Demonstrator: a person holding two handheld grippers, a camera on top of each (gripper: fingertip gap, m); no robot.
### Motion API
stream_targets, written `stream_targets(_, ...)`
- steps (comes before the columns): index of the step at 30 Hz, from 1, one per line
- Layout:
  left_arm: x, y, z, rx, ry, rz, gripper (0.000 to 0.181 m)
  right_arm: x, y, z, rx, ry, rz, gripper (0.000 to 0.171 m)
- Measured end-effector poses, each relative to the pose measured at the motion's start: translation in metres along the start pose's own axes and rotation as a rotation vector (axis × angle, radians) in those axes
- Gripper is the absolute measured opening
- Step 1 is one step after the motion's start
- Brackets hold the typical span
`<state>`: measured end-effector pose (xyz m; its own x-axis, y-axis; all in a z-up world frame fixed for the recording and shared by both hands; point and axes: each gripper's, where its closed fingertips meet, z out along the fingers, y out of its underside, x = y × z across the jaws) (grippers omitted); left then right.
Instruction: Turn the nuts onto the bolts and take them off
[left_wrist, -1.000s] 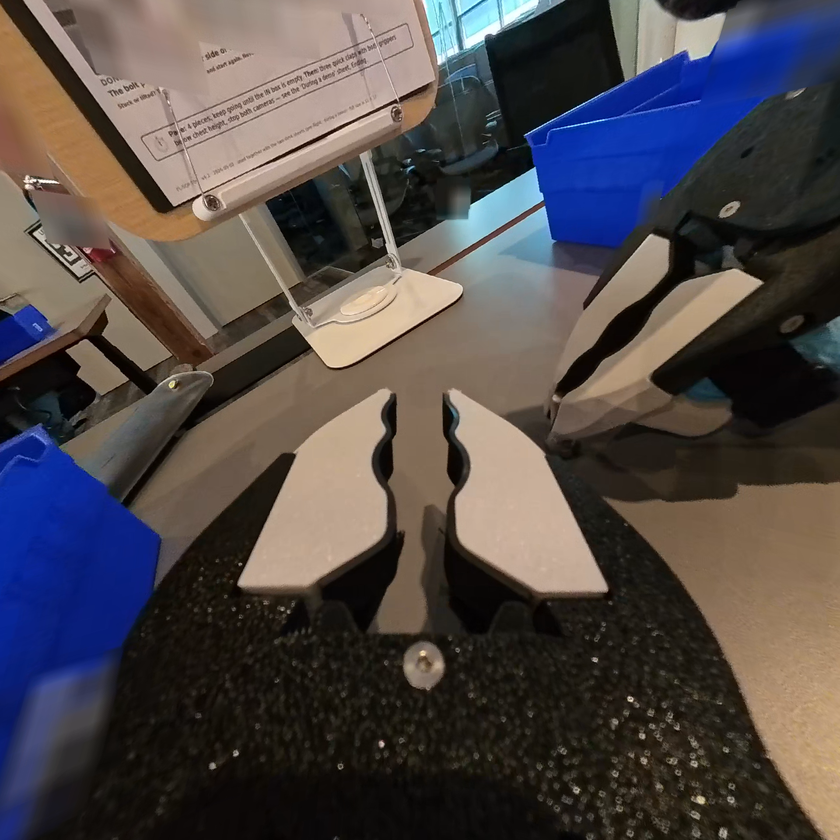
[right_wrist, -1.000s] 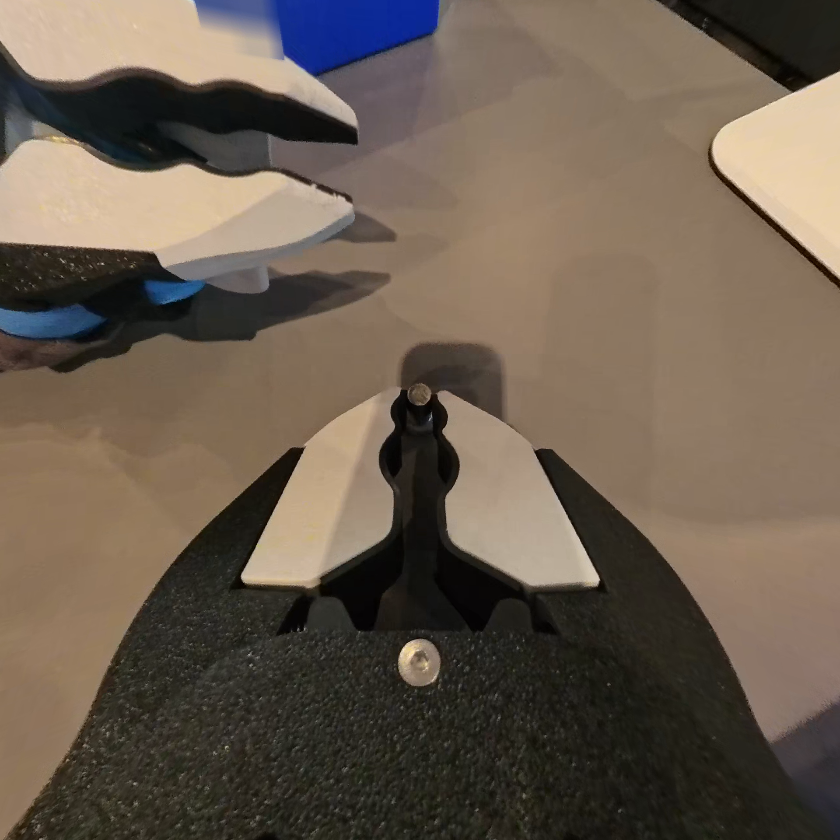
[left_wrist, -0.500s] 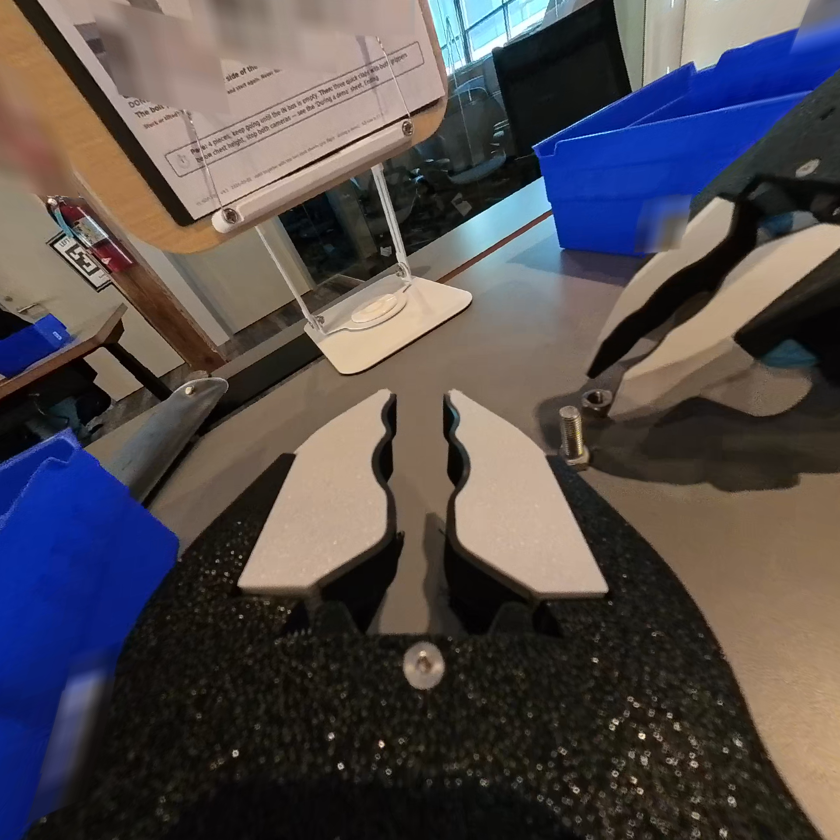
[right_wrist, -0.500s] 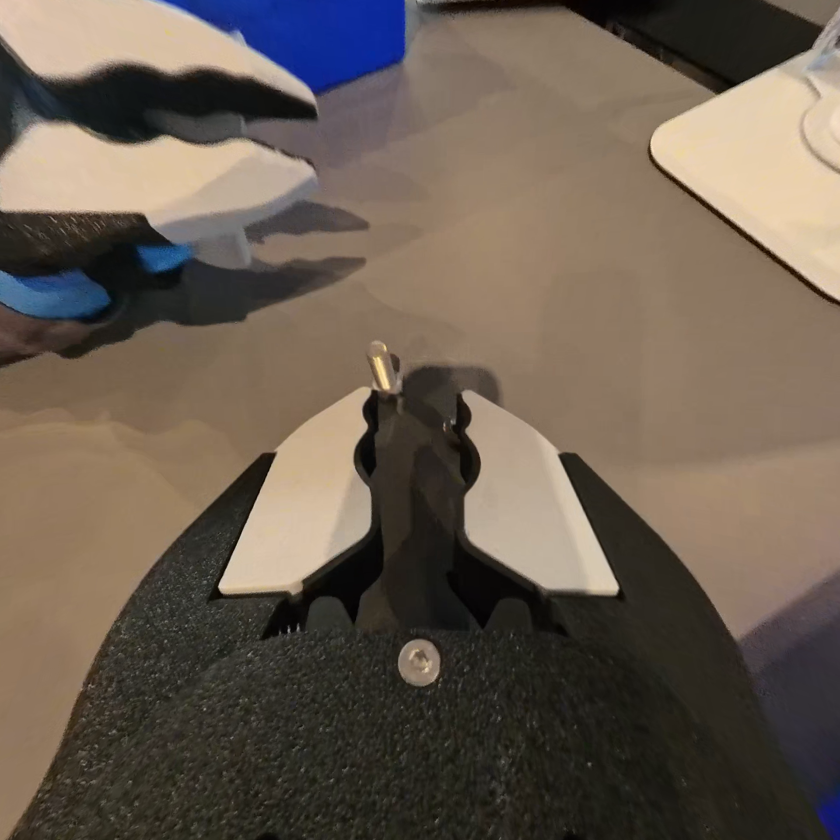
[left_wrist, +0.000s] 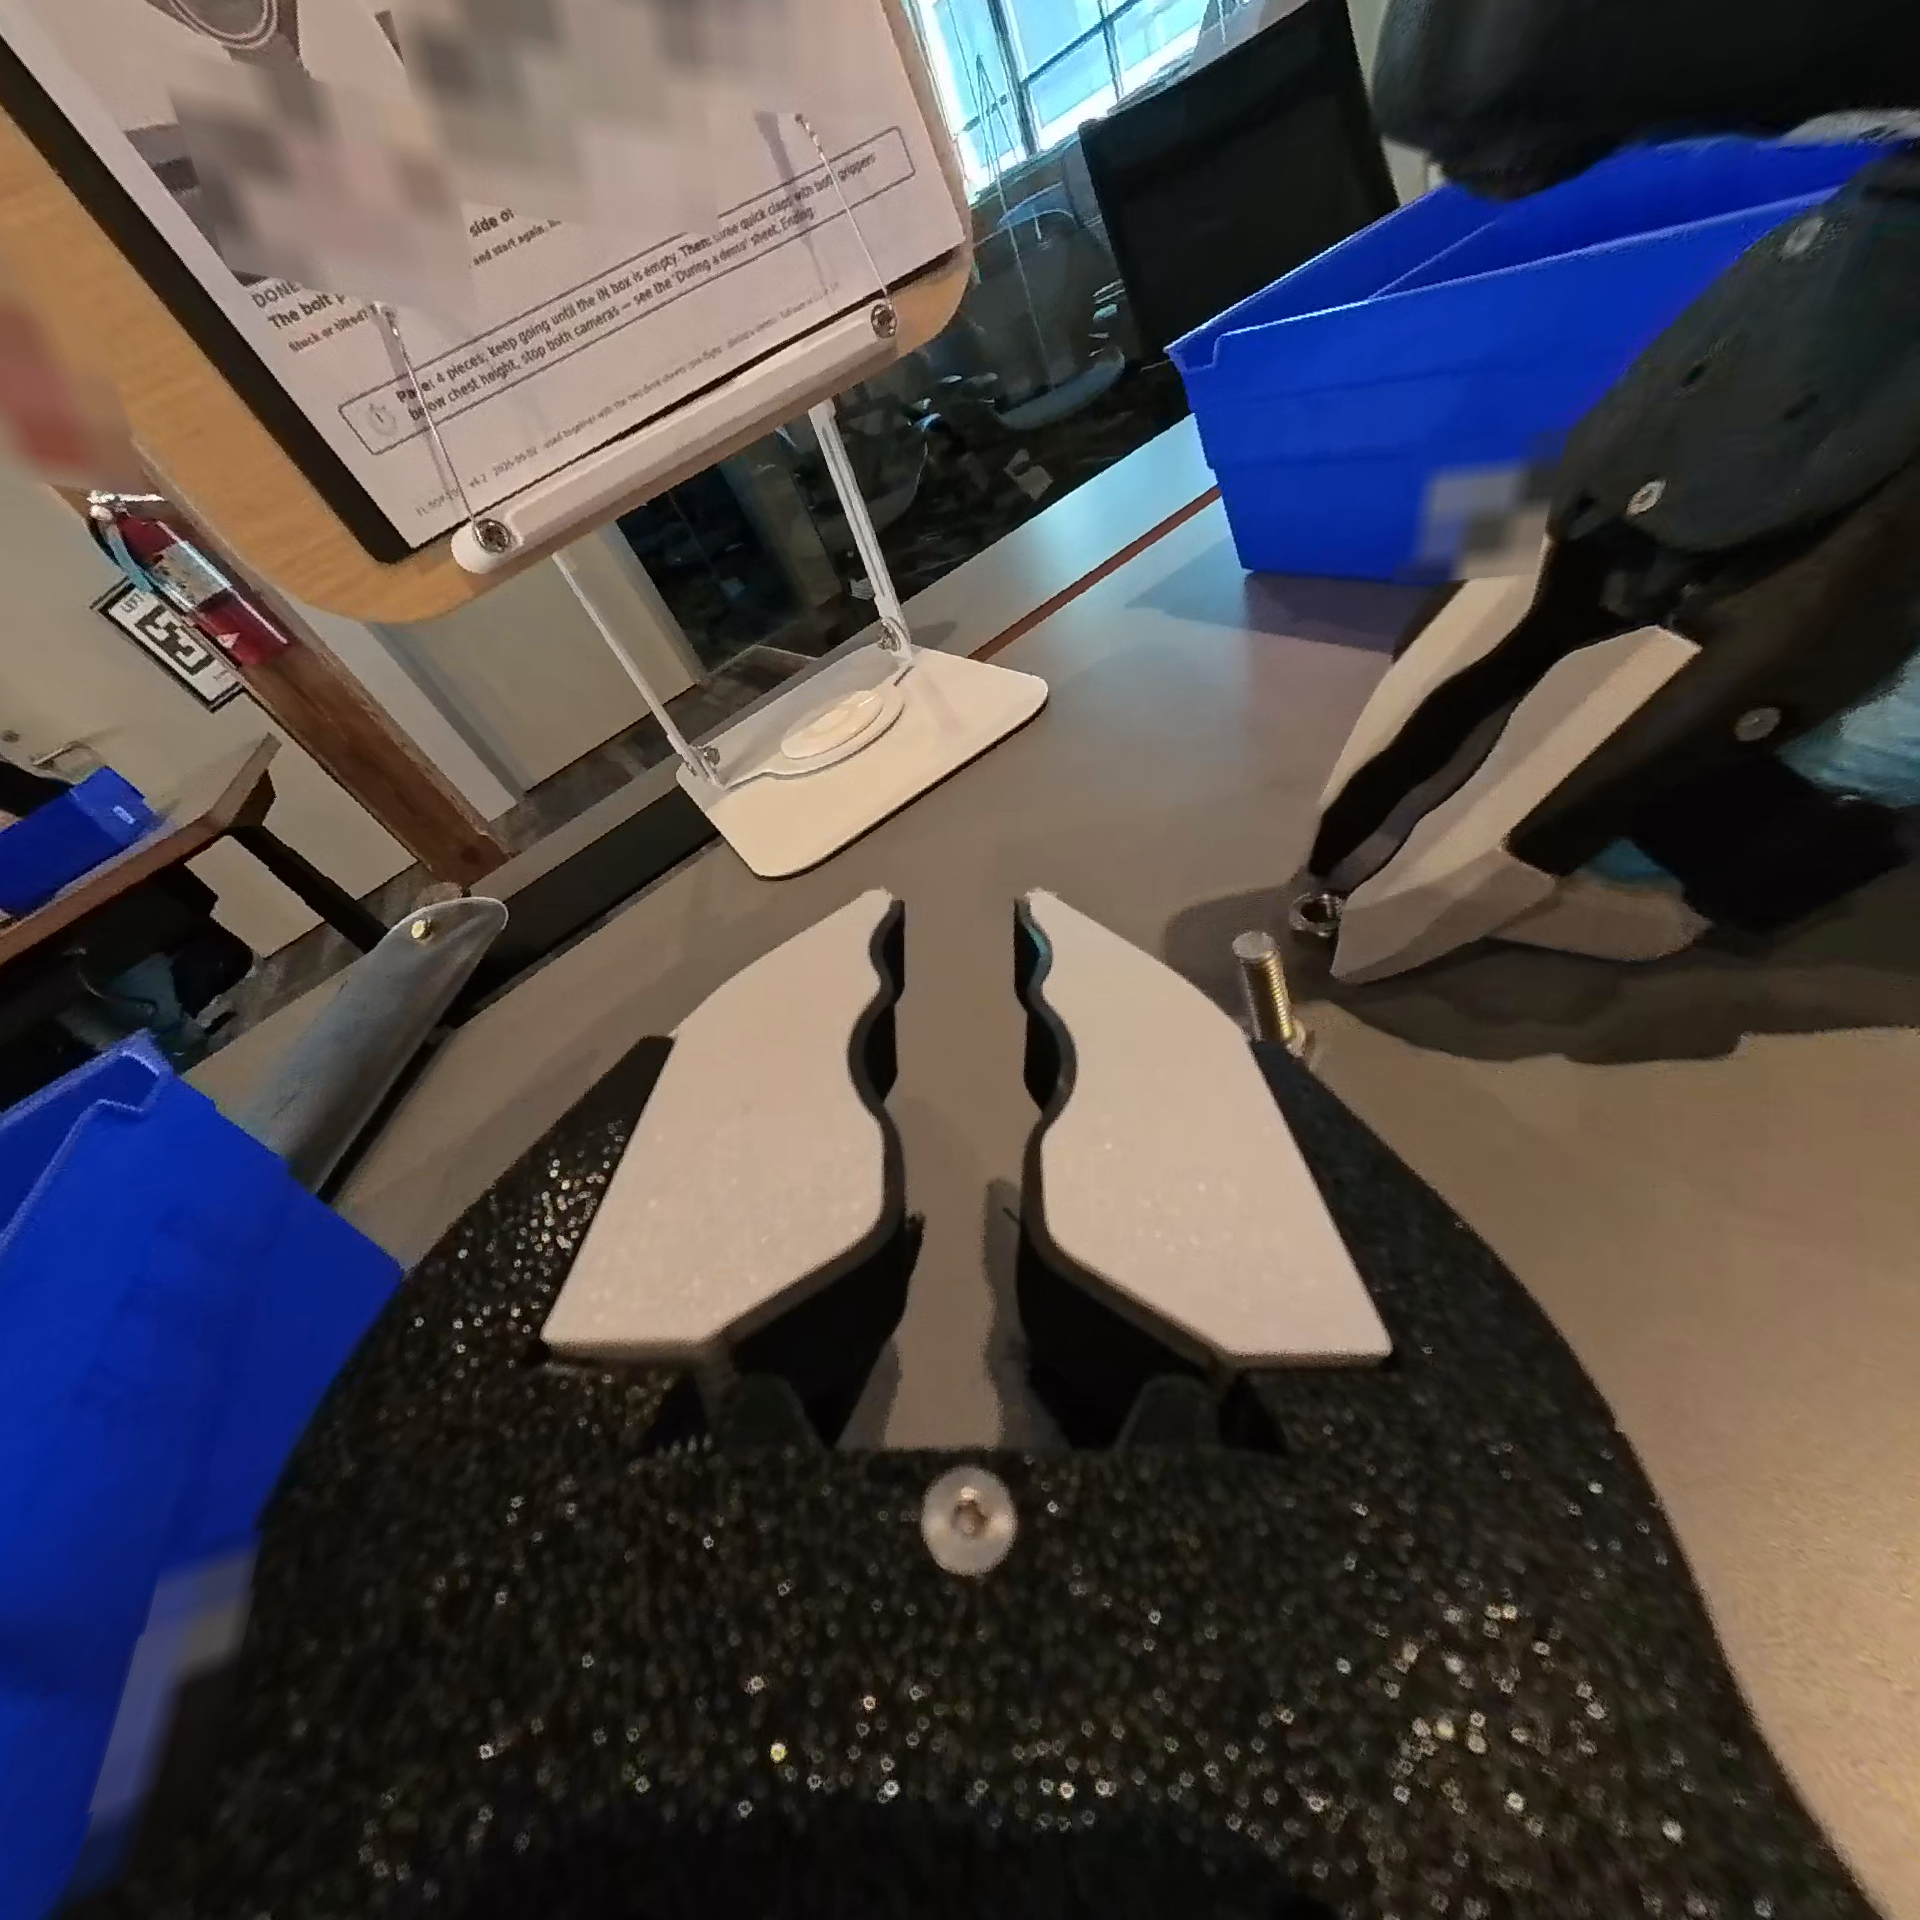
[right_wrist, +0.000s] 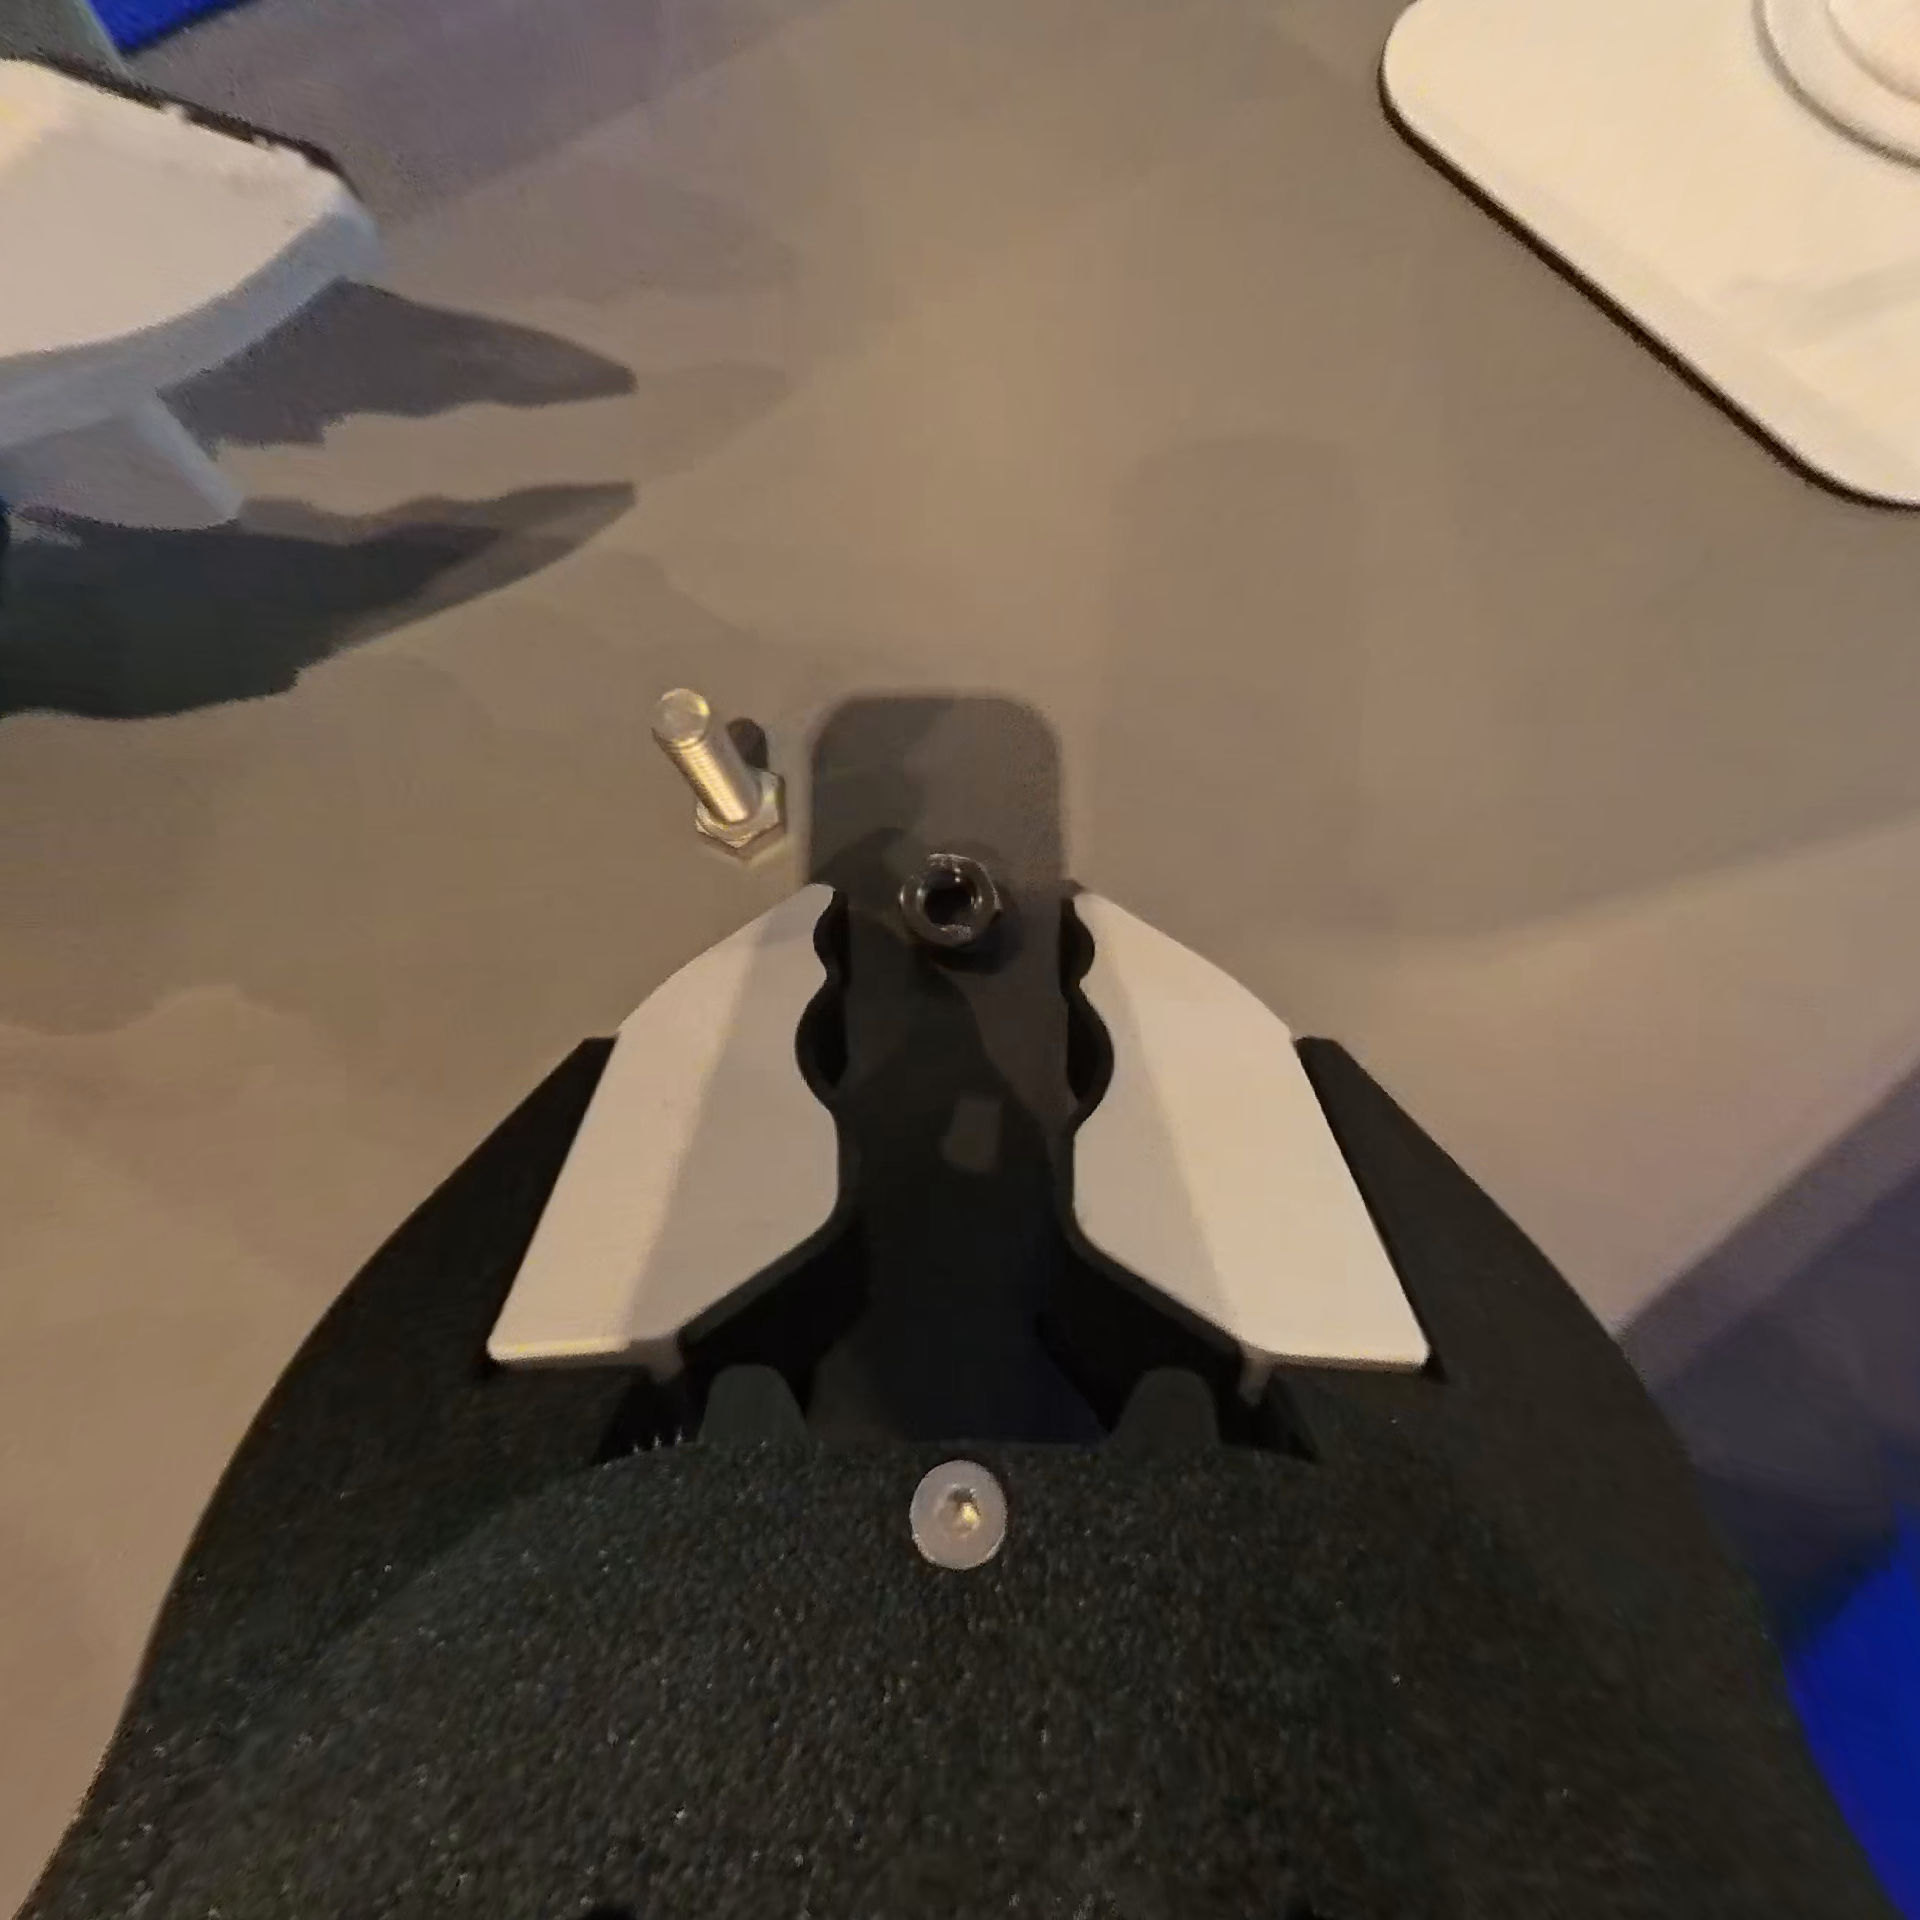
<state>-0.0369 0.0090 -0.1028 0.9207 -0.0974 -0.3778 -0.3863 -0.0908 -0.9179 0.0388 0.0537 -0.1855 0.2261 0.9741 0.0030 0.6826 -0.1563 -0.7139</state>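
Note:
A silver bolt (right_wrist: 722, 779) stands on its head on the grey table, threads up, just left of my right gripper's left fingertip. It also shows in the left wrist view (left_wrist: 1270, 987). A dark nut (right_wrist: 945, 899) lies flat on the table between the tips of my right gripper (right_wrist: 951, 914), which is open and touches neither. In the left wrist view the nut (left_wrist: 1311, 914) sits at the tips of the right gripper (left_wrist: 1335, 920). My left gripper (left_wrist: 958, 914) is open and empty, left of the bolt; it shows at the top left of the right wrist view (right_wrist: 156, 229).
A document stand with a white base (left_wrist: 862, 748) stands behind the work area; its base also shows in the right wrist view (right_wrist: 1714, 208). A blue bin (left_wrist: 1455, 395) is at the back right, another blue bin (left_wrist: 156, 1299) at the near left. A metal scoop-like piece (left_wrist: 384, 987) lies beside it.
My right gripper was shut on the bolt and has opened. The bolt now stands free on the table and the nut lies between the right fingertips. The left gripper stayed open.

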Motion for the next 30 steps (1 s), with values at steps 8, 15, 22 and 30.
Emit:
stream_targets(8, -0.002, 0.0, -0.001, -0.002, -0.003, -0.002, 0.021, 0.003, 0.001, 0.0, 0.004, 0.003, 0.013, 0.026)
stream_targets(15, -0.008, 0.002, -0.002, -0.006, -0.015, -0.015, 0.024, 0.007, -0.002, -0.001, 0.019, 0.031, 0.001, 0.019)
stream_targets(22, -0.01, 0.004, -0.002, -0.014, -0.014, -0.03, 0.024, 0.017, -0.044, -0.036, 0.345, 0.206, -0.088, 0.018)
stream_targets(30, -0.007, 0.005, -0.001, -0.017, -0.003, -0.021, 0.025, 0.014, -0.056, -0.047, 0.435, 0.246, -0.119, 0.018)
